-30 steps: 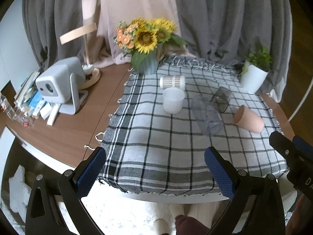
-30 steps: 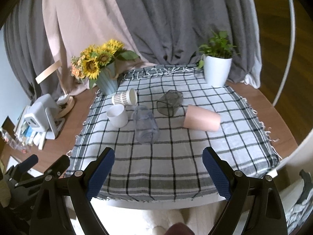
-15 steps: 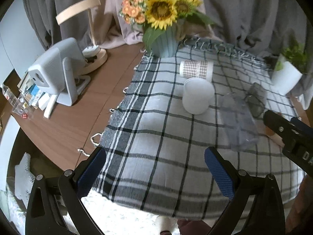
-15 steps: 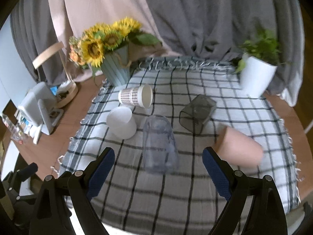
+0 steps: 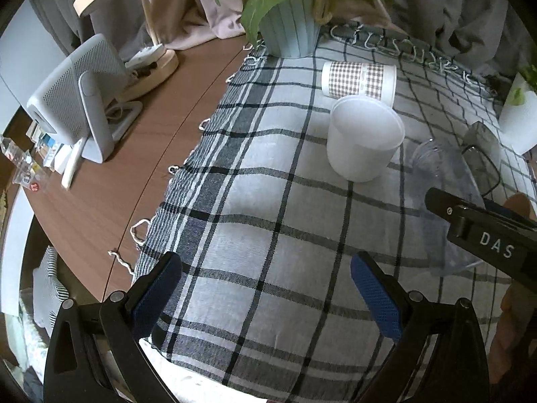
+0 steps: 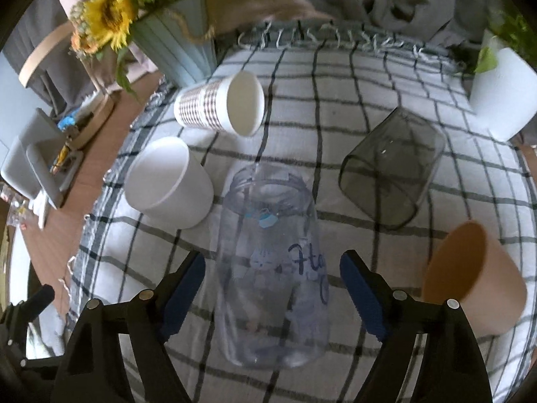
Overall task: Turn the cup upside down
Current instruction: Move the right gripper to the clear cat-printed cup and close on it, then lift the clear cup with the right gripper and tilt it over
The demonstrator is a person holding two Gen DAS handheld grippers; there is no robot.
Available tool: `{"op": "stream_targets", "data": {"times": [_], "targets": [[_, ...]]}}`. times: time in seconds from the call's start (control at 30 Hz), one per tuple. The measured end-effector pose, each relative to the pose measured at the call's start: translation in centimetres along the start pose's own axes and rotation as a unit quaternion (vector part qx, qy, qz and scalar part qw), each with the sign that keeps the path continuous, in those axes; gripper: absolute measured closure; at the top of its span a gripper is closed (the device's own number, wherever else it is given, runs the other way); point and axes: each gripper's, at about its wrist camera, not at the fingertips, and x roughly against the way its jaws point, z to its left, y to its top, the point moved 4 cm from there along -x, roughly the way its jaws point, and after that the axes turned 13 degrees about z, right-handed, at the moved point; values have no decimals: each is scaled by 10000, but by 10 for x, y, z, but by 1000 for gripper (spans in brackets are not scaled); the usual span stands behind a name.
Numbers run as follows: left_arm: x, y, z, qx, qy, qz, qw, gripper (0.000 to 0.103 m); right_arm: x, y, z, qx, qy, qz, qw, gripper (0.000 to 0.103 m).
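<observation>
A clear plastic cup [image 6: 272, 268] with blue lettering lies on its side on the checked cloth [image 6: 335, 107]. My right gripper [image 6: 272, 297] is open, its blue pads on either side of that cup's body, not touching. In the left wrist view the same cup [image 5: 443, 201] lies at the right, partly behind the right gripper's black finger. My left gripper [image 5: 268, 299] is open and empty over the cloth's [image 5: 255, 221] near left part. A white cup [image 5: 364, 137] stands upright ahead of it, also seen in the right wrist view [image 6: 167, 181].
A checked paper cup [image 6: 221, 104], a smoky glass cup [image 6: 389, 174] and a pink cup [image 6: 473, 278] lie on their sides. A sunflower vase [image 5: 290, 30] stands at the back, a white plant pot [image 6: 503, 97] at back right. A grey device [image 5: 77, 100] and a lamp [image 5: 147, 57] stand on the wooden table at the left.
Both grippers have moved forward over the cloth. The right gripper has come down to the clear cup, which now lies between its open fingers.
</observation>
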Motion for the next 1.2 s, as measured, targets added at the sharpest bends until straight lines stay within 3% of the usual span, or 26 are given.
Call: {"op": "stream_targets", "data": {"times": [0.27, 0.57, 0.87, 1.2], "targets": [[-12, -2, -1, 67, 80, 118, 9999, 0, -25, 1, -2, 7, 122, 262, 9996, 31], [-5, -14, 6, 116, 67, 36, 9999, 0, -13, -6, -5, -109, 229, 15, 9997, 31], [9, -33, 16, -15, -62, -82, 9999, 0, 25, -40, -13, -571, 310, -274, 9975, 31], [13, -59, 24, -281, -61, -101, 9995, 0, 15, -95, -14, -1157, 450, 49, 9923, 31]]}}
